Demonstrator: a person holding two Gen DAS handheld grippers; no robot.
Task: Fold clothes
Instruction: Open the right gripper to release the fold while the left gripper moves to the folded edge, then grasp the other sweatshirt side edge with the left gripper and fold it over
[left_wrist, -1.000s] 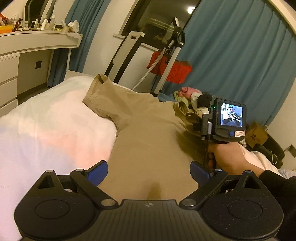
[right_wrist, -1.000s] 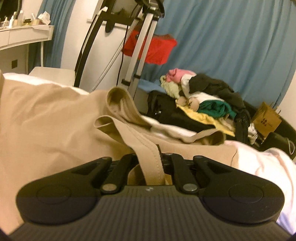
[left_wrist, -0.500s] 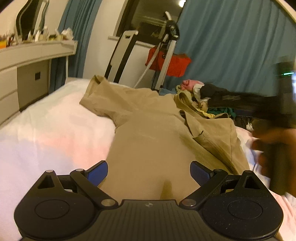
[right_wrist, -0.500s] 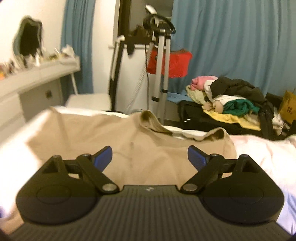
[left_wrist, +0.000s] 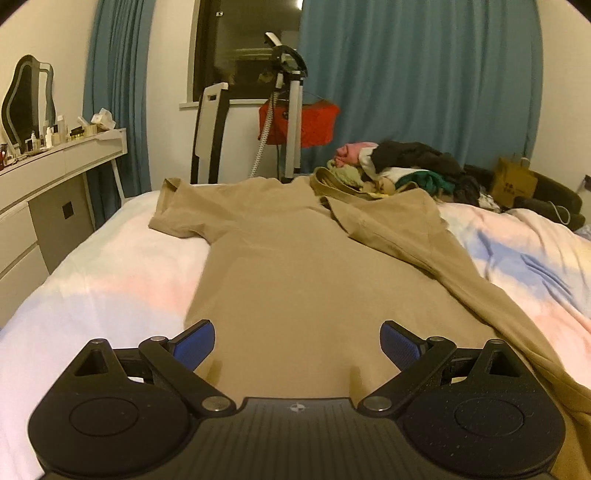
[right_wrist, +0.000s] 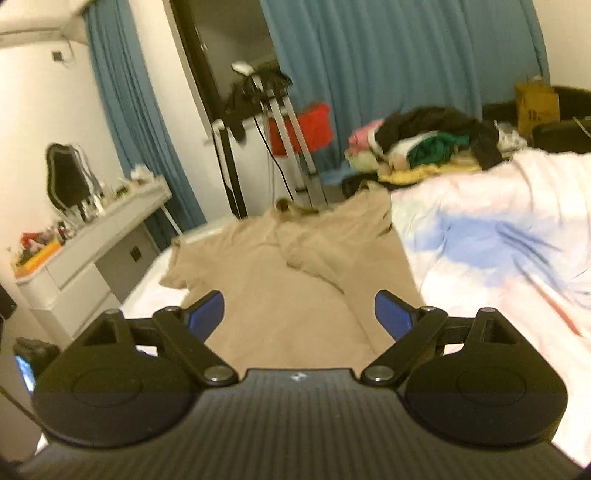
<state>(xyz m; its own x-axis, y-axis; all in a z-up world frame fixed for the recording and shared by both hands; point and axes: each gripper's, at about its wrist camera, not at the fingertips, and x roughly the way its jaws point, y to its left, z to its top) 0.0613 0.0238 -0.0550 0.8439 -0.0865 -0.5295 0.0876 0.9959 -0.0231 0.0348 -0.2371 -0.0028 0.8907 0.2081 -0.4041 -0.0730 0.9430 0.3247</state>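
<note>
Since the earlier frame the right gripper (right_wrist: 299, 314) has let go of the sleeve and pulled back. Both grippers, left (left_wrist: 297, 343) included, now stand wide open, empty, above the tan cotton T-shirt (left_wrist: 295, 266) spread ahead on the pastel bedsheet (left_wrist: 103, 295).

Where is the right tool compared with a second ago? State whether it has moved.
Yes. The right tool let go, pulled back and rose; the tan shirt now lies farther off.
</note>
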